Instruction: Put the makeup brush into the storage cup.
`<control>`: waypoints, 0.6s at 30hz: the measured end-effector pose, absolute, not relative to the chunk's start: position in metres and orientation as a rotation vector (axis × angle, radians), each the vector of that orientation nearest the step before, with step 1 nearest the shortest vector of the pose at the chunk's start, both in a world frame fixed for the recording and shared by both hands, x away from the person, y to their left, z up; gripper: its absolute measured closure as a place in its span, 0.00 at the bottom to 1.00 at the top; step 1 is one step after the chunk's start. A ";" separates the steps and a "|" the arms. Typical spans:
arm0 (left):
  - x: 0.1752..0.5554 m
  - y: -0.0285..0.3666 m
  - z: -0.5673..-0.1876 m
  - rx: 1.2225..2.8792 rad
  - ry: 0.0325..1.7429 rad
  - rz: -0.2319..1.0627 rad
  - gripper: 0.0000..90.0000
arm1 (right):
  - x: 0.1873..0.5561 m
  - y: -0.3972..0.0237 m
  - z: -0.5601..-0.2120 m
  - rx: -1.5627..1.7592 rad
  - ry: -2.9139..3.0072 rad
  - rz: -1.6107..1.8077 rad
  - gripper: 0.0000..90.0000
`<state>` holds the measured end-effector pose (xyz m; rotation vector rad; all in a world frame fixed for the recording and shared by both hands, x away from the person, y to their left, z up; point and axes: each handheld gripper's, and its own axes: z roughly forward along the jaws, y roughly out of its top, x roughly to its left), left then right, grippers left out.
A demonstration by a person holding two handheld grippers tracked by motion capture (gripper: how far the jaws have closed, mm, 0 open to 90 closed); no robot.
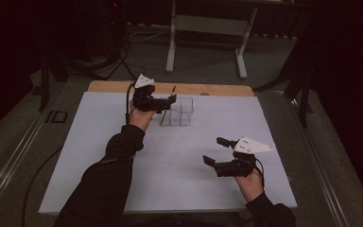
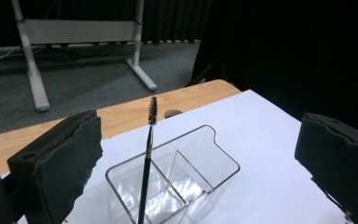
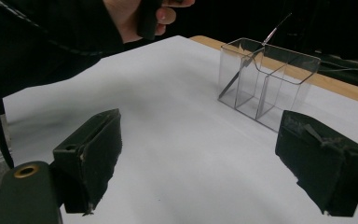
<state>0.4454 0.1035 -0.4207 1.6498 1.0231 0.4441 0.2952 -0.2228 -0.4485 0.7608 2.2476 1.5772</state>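
Observation:
A clear plastic box (image 1: pixel 178 113) with several compartments stands on the white sheet at the far middle of the table. A thin black spiral-tipped brush (image 2: pixel 148 148) leans in its left compartment, bristle end up. My left gripper (image 1: pixel 166 103) hovers just left of the box, open, with the brush and box (image 2: pixel 216 158) ahead between its wide jaws and nothing touching the pads. My right gripper (image 1: pixel 216 151) rests low at the near right, open and empty. From the right gripper view, the box (image 3: pixel 279 65) and brush (image 3: pixel 251 57) stand far off beyond my right gripper (image 3: pixel 200 135).
A white sheet (image 1: pixel 179 165) covers most of the wooden table (image 1: pixel 217 89). Beyond the table's far edge are grey floor and a white desk frame (image 1: pixel 208 28). Cables run on the floor at the left.

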 end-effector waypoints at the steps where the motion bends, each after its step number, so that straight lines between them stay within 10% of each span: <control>1: 0.444 0.104 -0.420 1.648 1.014 0.451 0.01 | 0.295 -0.223 -0.449 0.761 2.248 1.576 0.16; 18: 0.404 0.111 -0.406 1.685 0.920 0.410 0.01 | 0.296 -0.225 -0.447 0.767 2.227 1.566 0.16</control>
